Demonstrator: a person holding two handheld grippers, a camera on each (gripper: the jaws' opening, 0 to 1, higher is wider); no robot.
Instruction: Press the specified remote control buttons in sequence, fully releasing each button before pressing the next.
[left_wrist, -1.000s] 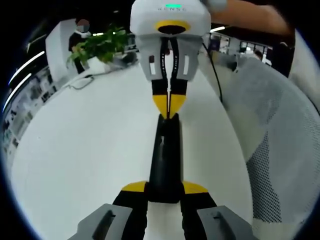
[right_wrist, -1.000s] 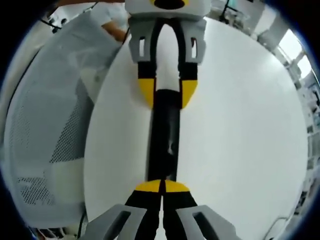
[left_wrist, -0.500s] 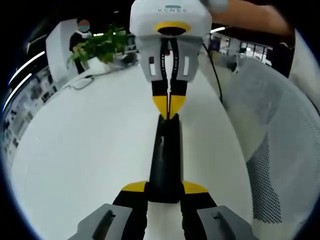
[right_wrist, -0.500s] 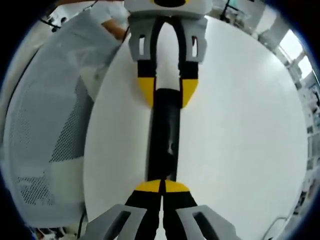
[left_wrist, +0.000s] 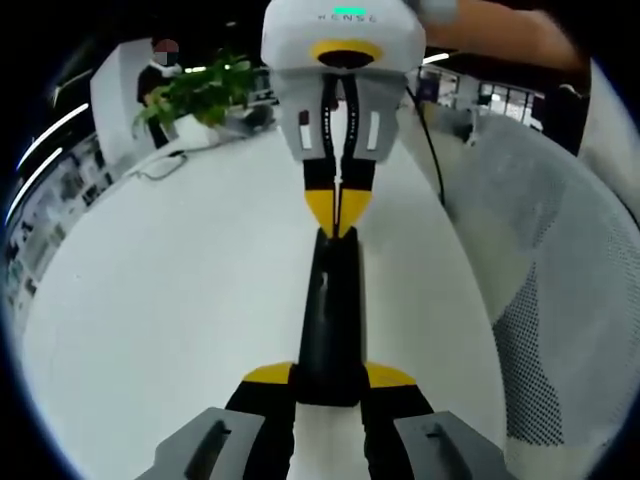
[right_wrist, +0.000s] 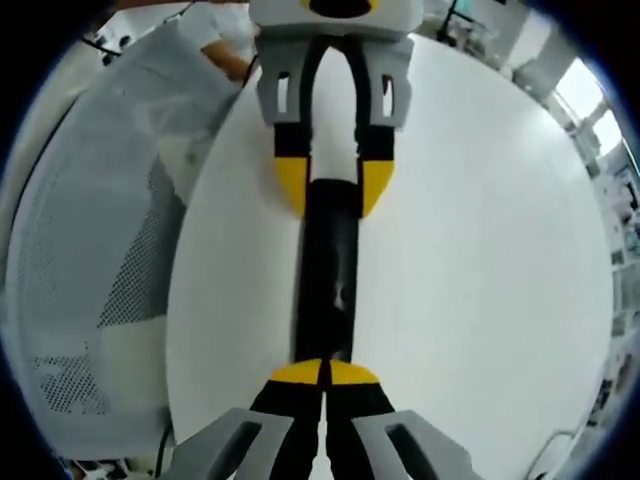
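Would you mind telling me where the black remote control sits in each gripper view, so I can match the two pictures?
Left gripper view: the remote control runs up the centre, its near end between the left gripper tips, its far end at the shut right gripper.
Right gripper view: the remote control again runs up the centre, from the right gripper to the left gripper.
Shared landmark: the white table.

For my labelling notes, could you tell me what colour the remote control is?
The remote control is black, clearest in the left gripper view.
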